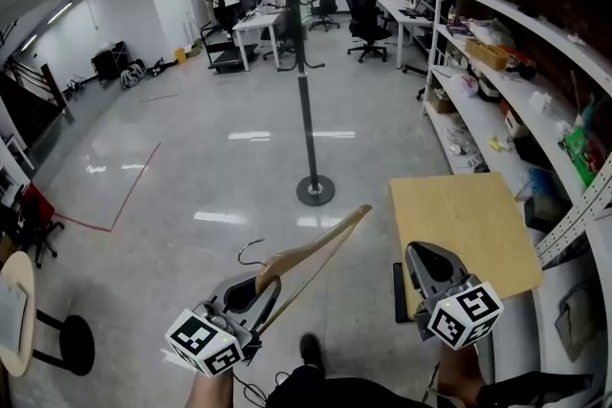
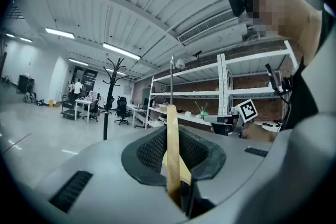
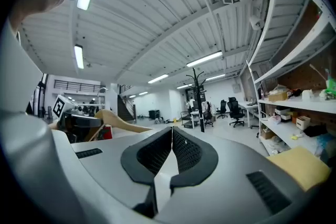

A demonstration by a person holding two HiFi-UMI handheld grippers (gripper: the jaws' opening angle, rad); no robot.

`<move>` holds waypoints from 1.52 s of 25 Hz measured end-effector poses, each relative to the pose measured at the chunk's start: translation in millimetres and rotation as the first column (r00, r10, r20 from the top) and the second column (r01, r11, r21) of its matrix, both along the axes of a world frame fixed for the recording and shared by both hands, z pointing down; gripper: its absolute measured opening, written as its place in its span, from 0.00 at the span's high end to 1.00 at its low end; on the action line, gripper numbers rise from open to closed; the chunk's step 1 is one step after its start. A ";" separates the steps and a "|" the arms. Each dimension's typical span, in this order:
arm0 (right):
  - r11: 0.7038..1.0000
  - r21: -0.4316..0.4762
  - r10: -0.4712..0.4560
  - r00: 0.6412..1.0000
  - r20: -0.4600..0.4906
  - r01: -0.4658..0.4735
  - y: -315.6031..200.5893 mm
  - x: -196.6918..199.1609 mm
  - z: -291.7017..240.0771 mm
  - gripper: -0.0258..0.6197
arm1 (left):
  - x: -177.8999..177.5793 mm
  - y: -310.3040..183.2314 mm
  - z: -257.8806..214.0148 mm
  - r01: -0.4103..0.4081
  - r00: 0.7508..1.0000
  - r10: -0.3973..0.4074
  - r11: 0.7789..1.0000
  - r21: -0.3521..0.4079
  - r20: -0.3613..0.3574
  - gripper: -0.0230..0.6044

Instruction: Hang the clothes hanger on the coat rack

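Your left gripper (image 1: 260, 289) pinches the hanger (image 1: 320, 246), well apart from the coat rack (image 1: 306, 100). Your right gripper (image 1: 418, 255) is pressed together, holding nothing. The hanger is picked up; hanging it is left to do.

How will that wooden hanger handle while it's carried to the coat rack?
Probably stiff: the hanger holds its curved shape though the left gripper clamps just one part. Likely light, but its long free arm could swing.
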State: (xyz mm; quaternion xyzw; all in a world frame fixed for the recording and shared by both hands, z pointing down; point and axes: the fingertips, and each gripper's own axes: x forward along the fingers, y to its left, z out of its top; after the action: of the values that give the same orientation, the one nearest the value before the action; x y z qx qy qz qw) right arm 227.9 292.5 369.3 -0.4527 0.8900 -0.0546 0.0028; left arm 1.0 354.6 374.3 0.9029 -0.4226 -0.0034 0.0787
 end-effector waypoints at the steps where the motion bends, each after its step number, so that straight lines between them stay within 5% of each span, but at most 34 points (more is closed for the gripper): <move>1: 1.000 0.004 0.000 1.000 -0.010 0.000 -10.4 -6.1 -0.5 0.95 | -5.1 -11.3 0.9 -0.003 1.000 0.003 1.000 0.001 -0.005 0.88; 17: 1.000 0.020 0.002 0.996 -0.087 -0.001 -175.5 -119.6 -16.8 0.95 | -97.3 -175.3 -2.3 -0.069 0.996 0.070 0.997 0.021 -0.055 0.88; 27: 1.000 0.005 -0.014 0.995 -0.097 0.014 -255.8 -132.1 -8.2 0.95 | -111.4 -252.7 5.1 -0.072 0.993 0.071 0.997 -0.005 -0.097 0.88; 38: 0.996 0.044 -0.076 0.996 -0.043 0.077 -403.9 -120.6 -22.3 0.95 | -94.6 -397.6 -10.3 -0.028 0.999 0.028 1.000 0.013 -0.018 0.88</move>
State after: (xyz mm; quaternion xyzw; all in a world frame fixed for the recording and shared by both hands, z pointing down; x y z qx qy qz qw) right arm 107.3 -111.4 346.9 -0.4192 0.9075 -0.0249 -0.0071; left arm -93.6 -42.9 364.0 0.9091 -0.4093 -0.0131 0.0765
